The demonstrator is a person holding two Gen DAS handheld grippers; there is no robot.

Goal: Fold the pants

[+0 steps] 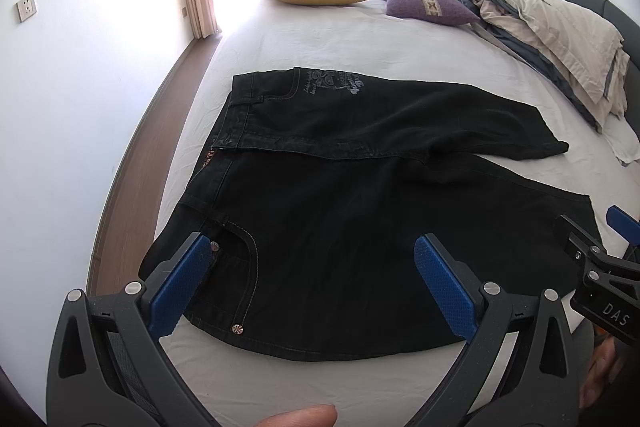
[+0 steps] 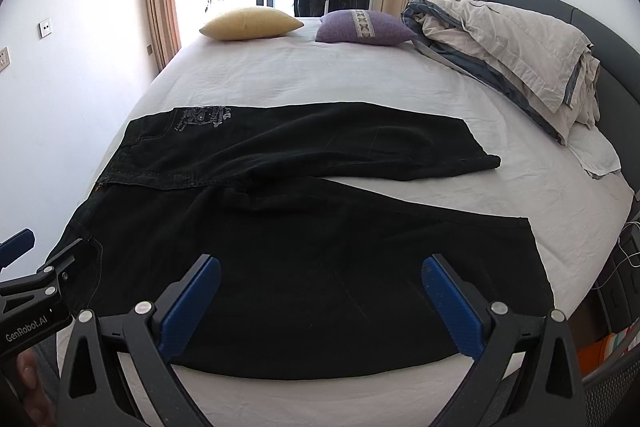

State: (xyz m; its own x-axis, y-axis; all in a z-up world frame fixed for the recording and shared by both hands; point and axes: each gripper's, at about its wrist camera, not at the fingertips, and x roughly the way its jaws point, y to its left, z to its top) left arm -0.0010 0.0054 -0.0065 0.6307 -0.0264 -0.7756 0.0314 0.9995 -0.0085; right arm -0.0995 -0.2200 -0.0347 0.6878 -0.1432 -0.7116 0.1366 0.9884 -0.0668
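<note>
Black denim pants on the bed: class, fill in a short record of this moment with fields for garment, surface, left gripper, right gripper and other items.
garment: black denim pants spread flat, legs apart, unfolded
surface: white-sheeted bed
left gripper: fingers open, over the waist end, holding nothing
right gripper: fingers open, over the near leg, holding nothing
other items: yellow pillow, purple pillow, bundled beige quilt

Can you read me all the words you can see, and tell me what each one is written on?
"DAS": on the body of the right gripper.
"GenRobot.AI": on the body of the left gripper.
Pale printed design with lettering by the waistband of the black pants: too small and blurred to read.
Purple pillow: only a pattern, no words.
</note>
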